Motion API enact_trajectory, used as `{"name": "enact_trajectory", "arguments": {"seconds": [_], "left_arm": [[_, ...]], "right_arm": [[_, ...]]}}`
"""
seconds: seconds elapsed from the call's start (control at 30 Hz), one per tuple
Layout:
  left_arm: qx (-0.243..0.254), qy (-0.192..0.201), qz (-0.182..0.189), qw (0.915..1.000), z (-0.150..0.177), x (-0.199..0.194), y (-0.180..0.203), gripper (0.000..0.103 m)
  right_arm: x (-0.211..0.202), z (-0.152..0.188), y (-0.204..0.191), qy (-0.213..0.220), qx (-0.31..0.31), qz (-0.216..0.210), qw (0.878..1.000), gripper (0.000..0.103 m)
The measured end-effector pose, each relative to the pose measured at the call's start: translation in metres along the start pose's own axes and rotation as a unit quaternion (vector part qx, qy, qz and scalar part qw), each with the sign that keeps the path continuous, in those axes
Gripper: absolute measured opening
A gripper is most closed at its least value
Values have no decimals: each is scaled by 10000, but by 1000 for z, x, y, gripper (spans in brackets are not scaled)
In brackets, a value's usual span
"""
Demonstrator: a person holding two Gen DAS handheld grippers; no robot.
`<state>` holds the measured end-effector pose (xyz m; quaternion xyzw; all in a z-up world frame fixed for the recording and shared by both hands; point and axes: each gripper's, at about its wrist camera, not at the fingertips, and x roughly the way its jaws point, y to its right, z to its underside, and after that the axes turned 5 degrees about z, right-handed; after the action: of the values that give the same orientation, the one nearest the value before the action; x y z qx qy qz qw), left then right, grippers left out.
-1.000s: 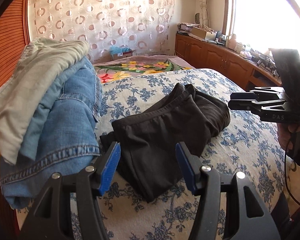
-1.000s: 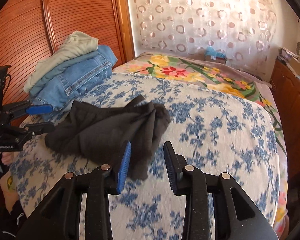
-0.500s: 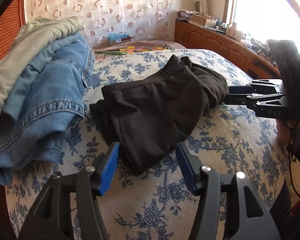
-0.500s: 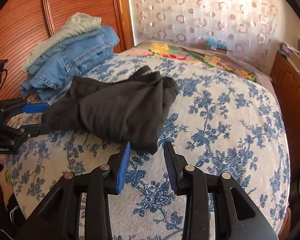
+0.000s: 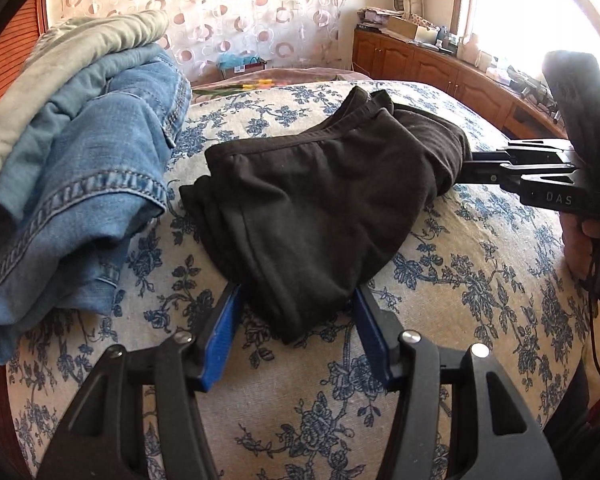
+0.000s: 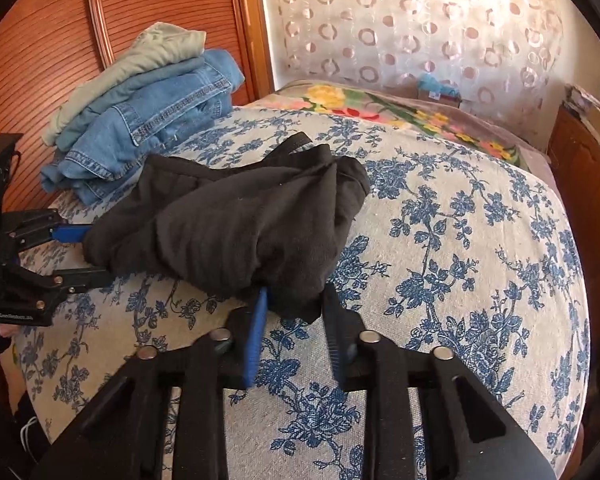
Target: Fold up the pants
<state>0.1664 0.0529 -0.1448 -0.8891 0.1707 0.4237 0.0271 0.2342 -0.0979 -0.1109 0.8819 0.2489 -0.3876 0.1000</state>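
Note:
Crumpled black pants (image 5: 320, 200) (image 6: 228, 232) lie on the blue-flowered bed cover (image 5: 480, 280). My left gripper (image 5: 296, 312) straddles the near end of the bundle. Its jaws are closing, with the fabric between the blue pads and no squeeze visible. The same gripper (image 6: 88, 254) appears at the left in the right wrist view, its tips hidden by the cloth. My right gripper (image 6: 294, 308) is closing too, and its pads pinch the pants' near corner. In the left wrist view the right gripper (image 5: 468, 164) reaches in at the right, its tips lost in the fabric.
A stack of blue jeans and a pale green garment (image 5: 80, 184) (image 6: 148, 120) sits beside the pants near the wooden panel (image 6: 140, 8). A flowered blanket (image 6: 380, 108) lies at the far end. Wooden cabinets (image 5: 420, 68) run under the window. A hand (image 5: 580, 240) holds the right gripper.
Both grippers came down and forward until the pants' edges sit between their fingers. The right gripper's jaws narrowed onto the corner; the left jaws barely changed.

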Motion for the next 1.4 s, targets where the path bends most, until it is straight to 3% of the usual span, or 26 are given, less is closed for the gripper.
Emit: {"name": "enact_trajectory", "arguments": {"seconds": [0.07,0.27,0.37,0.6,0.87,1.13,1.4], "left_arm": [[-27,29,31,10000,0,0,-2,43],[59,188,90,9998,-2,-5,1,16],[96,288,75,9995,-3,-9,3,10],[126,476,264,9984,7,-35,16,8],[194,500,591,9968,40,-64,44,8],[230,390,684,9966,70,-77,61,8],[191,293,723,9968,78,-79,61,9]], "right_arm": [[-1,0,-1,34,-15,-9,10000,9],[-15,3,3,264,179,-51,9995,6],[-22,8,4,294,209,-67,9993,6],[-56,31,-4,395,215,-63,9990,5],[-97,72,-18,263,212,-27,9994,5],[-115,105,-29,169,370,-93,9991,5],[-118,117,-36,136,526,-72,9985,6]]}}
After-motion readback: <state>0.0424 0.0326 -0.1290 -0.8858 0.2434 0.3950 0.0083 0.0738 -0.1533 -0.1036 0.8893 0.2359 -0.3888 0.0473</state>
